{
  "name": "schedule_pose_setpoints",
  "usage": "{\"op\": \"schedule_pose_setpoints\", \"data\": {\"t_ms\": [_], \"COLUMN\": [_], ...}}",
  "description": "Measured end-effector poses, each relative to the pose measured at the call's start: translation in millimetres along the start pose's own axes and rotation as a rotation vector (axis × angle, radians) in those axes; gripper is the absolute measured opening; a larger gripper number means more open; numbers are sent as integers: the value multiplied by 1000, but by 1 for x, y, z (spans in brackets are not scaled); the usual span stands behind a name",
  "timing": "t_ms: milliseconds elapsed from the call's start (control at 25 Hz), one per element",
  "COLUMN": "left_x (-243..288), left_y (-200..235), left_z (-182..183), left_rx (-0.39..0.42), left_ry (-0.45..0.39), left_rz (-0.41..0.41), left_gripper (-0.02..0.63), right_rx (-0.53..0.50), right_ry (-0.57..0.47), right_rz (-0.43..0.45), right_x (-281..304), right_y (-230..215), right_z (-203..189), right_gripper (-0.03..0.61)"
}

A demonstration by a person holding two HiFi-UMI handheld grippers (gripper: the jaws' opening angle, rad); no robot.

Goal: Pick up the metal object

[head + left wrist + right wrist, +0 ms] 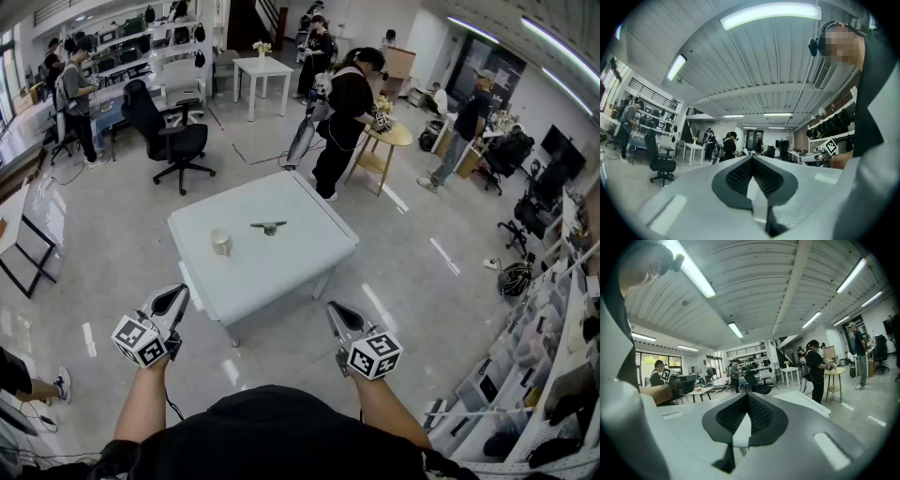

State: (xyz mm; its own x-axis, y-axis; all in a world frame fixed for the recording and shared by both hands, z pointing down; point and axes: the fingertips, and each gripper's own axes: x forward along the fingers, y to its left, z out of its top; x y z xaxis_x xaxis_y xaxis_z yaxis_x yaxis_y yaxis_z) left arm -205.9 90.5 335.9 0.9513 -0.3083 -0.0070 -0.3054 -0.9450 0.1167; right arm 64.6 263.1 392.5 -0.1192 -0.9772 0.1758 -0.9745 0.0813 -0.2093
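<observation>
The metal object (269, 226), a small flat dark-grey piece, lies near the middle of the white table (300, 262). A short beige cylinder (221, 243) stands to its left. My left gripper (176, 294) and right gripper (335, 311) are held low in front of me, short of the table's near edge and well apart from the metal object. Both point forward. In the left gripper view the left gripper (752, 160) has its jaws closed tip to tip with nothing between them. The right gripper (748, 396) looks the same in its own view.
A person in black (345, 112) stands just beyond the table beside a round wooden table (392, 137). A black office chair (173, 141) is at the far left and a small white table (262, 67) farther back. Shelves (553, 375) line the right side.
</observation>
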Motion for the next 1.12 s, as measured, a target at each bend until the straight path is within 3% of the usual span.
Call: {"op": "schedule_pose_setpoints", "data": {"t_ms": [400,800,1000,1120], "left_x": [34,49,56,60], "left_y": [-19,-38,-52,-61], "left_z": [-13,-13,-16,-16], "left_rx": [-10,-11,-4,5], "left_ry": [7,19,14,20], "left_rz": [-79,-76,-61,-66], "left_gripper": [0,5,45,87], "right_rx": [-18,-20,-47,-69], "right_ry": [-8,-25,-17,-5], "right_rz": [-17,15,40,63], "right_x": [-1,-5,-11,-12], "right_y": [-20,-32,-41,-42], "right_z": [2,8,7,5], "right_gripper": [29,29,37,74]}}
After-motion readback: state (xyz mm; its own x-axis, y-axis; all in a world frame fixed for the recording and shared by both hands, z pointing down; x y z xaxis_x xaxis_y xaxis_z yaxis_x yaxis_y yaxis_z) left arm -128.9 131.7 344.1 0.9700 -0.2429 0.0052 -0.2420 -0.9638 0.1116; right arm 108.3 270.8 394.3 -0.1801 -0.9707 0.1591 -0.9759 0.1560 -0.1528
